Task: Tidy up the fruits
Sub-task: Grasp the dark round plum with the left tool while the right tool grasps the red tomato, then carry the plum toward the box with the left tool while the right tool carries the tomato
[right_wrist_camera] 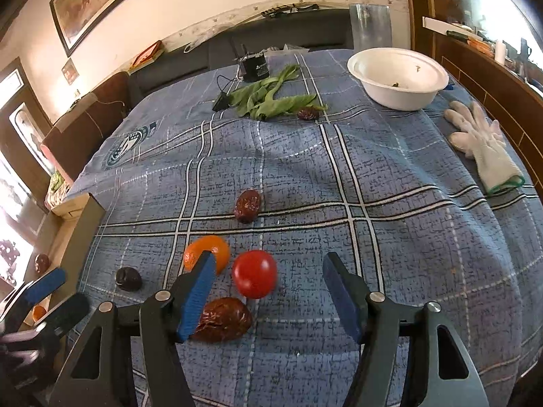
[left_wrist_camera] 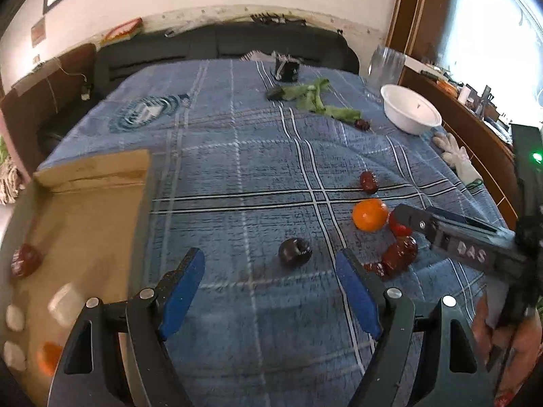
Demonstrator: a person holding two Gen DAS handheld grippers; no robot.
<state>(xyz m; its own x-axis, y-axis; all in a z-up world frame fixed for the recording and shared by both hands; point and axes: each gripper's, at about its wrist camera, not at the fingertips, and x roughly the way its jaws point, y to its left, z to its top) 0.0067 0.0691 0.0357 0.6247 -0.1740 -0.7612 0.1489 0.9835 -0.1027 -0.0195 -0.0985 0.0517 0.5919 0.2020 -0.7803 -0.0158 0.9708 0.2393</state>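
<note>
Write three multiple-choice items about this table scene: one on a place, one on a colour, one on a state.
1. Where is the white bowl?
A. at the far right of the table, beyond the white gloves
B. inside the cardboard box
C. between the right gripper's fingers

2. What colour is the round fruit right beside the orange?
A. green
B. red
C. white

3. How does the right gripper stand?
A. shut on the orange
B. shut on a date
C. open, holding nothing

Answers:
1 A, it stands on the blue checked cloth past the gloves.
2 B, the tomato is bright red.
3 C, its blue pads touch no fruit.
</note>
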